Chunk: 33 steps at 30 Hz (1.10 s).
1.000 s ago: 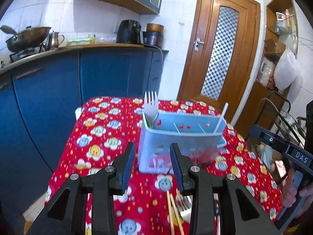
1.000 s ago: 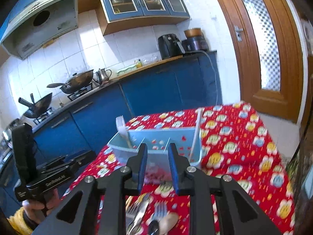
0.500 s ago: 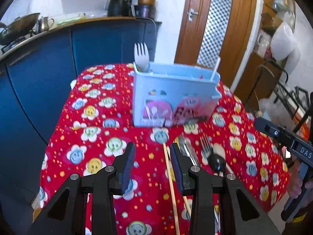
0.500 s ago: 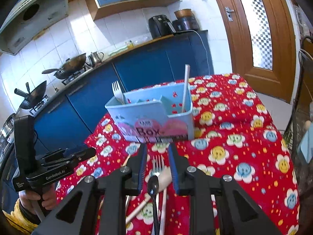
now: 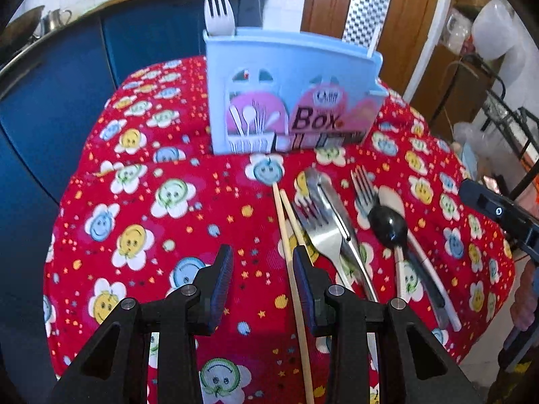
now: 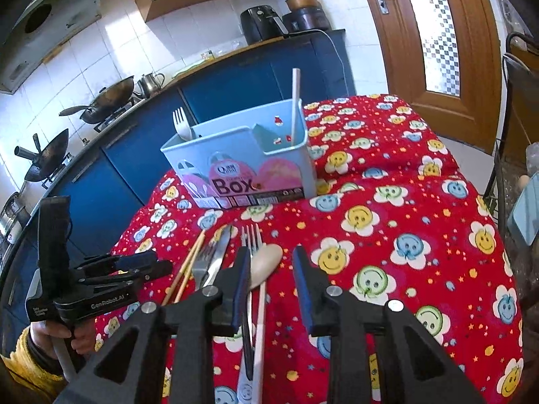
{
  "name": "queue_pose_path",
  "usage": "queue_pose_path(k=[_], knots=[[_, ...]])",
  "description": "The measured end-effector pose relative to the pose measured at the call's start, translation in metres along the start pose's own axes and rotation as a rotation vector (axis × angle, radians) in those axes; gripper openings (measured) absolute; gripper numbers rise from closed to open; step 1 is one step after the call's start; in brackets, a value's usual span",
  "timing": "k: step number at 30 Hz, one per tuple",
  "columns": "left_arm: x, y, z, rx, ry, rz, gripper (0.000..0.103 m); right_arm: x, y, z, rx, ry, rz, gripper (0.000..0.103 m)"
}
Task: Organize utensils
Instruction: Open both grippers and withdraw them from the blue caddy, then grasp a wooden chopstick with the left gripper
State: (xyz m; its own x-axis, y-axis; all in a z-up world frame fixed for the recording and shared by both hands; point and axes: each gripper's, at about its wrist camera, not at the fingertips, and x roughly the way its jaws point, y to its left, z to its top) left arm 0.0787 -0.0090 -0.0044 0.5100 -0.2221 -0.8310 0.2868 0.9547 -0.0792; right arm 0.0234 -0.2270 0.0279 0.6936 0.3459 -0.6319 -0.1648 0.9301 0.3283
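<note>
1. A red flower-print tablecloth (image 5: 141, 202) covers the kitchen table.
2. Loose forks, spoons and wooden chopsticks (image 5: 286, 222) lie before the light blue plastic utensil box (image 5: 289, 97).
3. Both grippers have dipped toward them: left gripper (image 5: 262, 269) spread and empty, right gripper (image 6: 271, 272) just opened wider, empty; picking up comes next.

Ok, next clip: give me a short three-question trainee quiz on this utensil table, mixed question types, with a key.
1. True or false: the light blue plastic utensil box stands upright on the red flower-print tablecloth.
2. Which utensil already stands in the box's left end? A. white plastic fork B. steel table knife C. black plastic spoon
3. Fill in: the pair of wooden chopsticks lies on the cloth just left of the steel ____.

Key
1. True.
2. A; the knife and the black spoon lie loose on the cloth.
3. fork.
</note>
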Motion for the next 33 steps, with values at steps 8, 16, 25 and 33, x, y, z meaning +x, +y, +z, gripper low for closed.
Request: queue_pose_path(k=[8,16,25,33], knots=[[0.016,-0.008,0.002,0.047,0.063,0.005,0.036,0.004,-0.007,-0.005,0.009,0.024,-0.002,0.030],[0.025,-0.014,0.017,0.110,0.120,-0.004,0.009,0.007,-0.008,-0.007,0.004,0.043,-0.001,0.032],[0.009,0.012,0.008,-0.026,0.034,-0.086,0.004,0.013,0.002,-0.006,-0.033,0.085,-0.010,0.032],[-0.023,0.040,-0.003,-0.121,-0.114,-0.103,0.004,0.026,0.022,-0.007,-0.084,0.159,-0.002,0.032]])
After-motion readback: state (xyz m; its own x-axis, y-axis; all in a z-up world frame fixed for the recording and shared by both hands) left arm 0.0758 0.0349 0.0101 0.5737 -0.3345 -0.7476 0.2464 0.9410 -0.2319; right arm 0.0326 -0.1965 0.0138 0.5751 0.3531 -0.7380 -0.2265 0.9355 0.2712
